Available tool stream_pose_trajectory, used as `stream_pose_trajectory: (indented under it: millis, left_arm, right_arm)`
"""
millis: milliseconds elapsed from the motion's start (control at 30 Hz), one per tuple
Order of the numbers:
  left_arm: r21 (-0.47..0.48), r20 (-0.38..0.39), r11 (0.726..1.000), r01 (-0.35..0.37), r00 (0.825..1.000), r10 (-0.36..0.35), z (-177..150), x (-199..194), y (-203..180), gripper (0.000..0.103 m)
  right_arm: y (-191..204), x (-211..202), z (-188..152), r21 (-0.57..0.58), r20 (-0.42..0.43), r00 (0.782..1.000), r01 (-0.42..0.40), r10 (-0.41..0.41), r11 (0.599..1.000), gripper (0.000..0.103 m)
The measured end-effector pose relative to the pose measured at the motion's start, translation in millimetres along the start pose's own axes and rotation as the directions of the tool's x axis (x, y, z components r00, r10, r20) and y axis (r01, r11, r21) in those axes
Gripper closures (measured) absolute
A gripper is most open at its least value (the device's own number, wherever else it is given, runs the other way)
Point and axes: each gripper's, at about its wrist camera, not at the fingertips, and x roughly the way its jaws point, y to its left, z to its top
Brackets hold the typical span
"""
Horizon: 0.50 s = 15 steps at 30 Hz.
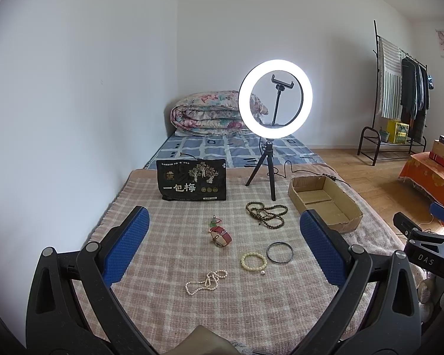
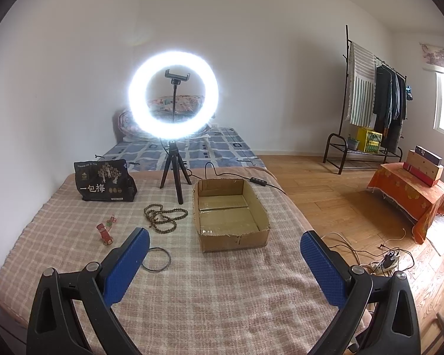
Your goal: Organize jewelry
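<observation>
Jewelry lies on a plaid blanket (image 1: 168, 266): a white pearl necklace (image 1: 205, 281), a cream bead bracelet (image 1: 253, 261), a black bangle (image 1: 280, 252), a red watch (image 1: 220, 235) with a small green charm (image 1: 214, 222) behind it, and a brown bead necklace (image 1: 266, 213). An empty cardboard box (image 2: 231, 214) stands at the right. My left gripper (image 1: 225, 242) is open and empty above the jewelry. My right gripper (image 2: 225, 261) is open and empty in front of the box. The bangle (image 2: 157, 259), watch (image 2: 104, 232) and brown beads (image 2: 164, 214) also show in the right wrist view.
A lit ring light on a tripod (image 1: 274, 100) stands behind the jewelry, its cable running past the box. A black snack bag (image 1: 192, 180) stands at the back left. Wall at left. Wooden floor, clothes rack (image 2: 370, 103) and orange-covered table (image 2: 408, 195) at right.
</observation>
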Motion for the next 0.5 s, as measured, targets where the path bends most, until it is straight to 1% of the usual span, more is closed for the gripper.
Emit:
stream_pose_trajectory:
  millis: [167,200,500]
  left_arm:
    - [0.001,-0.005,1.000,0.000,1.000,0.000,2.1,0.6,-0.3,0.000]
    - [-0.003,0.002,1.000,0.001,1.000,-0.001,-2.3,0.6,0.2,0.000]
    - [0.004,-0.016,1.000,-0.005,1.000,0.005,-1.9,6.3,-4.0,0.000]
  right_arm:
    - [1.4,1.1,0.8,-0.002,-0.001,1.000,-0.003,0.003,1.000,0.000]
    - [1.5,1.3,0.8,-0.004,-0.001,1.000,-0.003,0.003,1.000,0.000]
    - [6.6,9.6,2.1,-0.013,-0.014,1.000,-0.003,0.003,1.000,0.000]
